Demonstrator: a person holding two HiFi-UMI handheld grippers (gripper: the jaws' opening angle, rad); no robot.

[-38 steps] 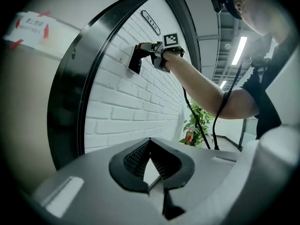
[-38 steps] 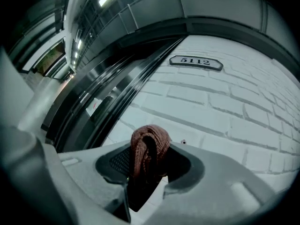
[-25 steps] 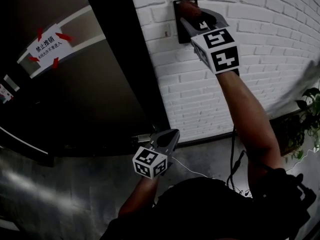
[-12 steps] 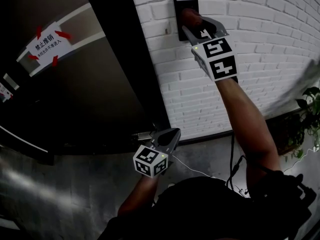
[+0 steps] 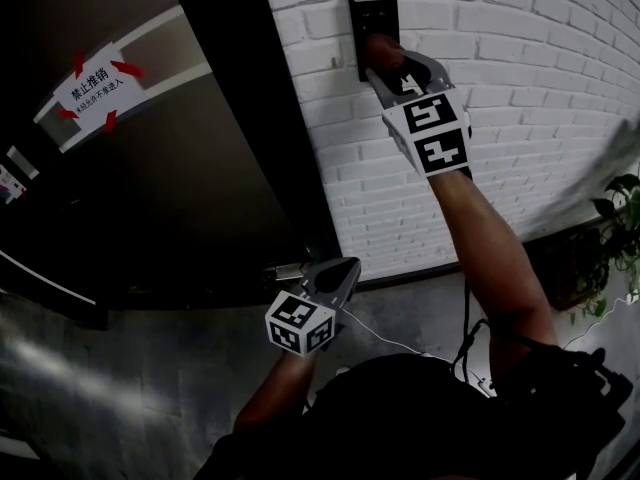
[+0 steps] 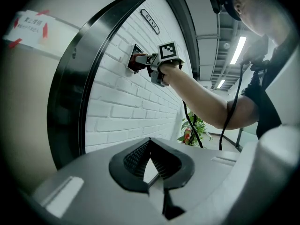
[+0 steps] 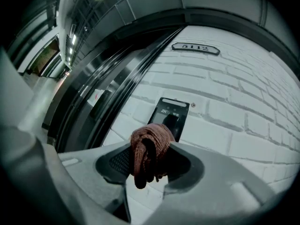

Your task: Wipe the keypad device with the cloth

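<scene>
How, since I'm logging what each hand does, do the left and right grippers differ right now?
The right gripper is shut on a reddish cloth; the left gripper is shut on nothing. The right gripper is raised to the keypad device on the brick wall; the left gripper hangs low beside the dark door, away from the device. Shared: both have their jaws together.

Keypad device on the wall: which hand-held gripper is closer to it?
Right. The right hand-held gripper holds the cloth at the keypad device; the left hand-held gripper hangs well below it.
</scene>
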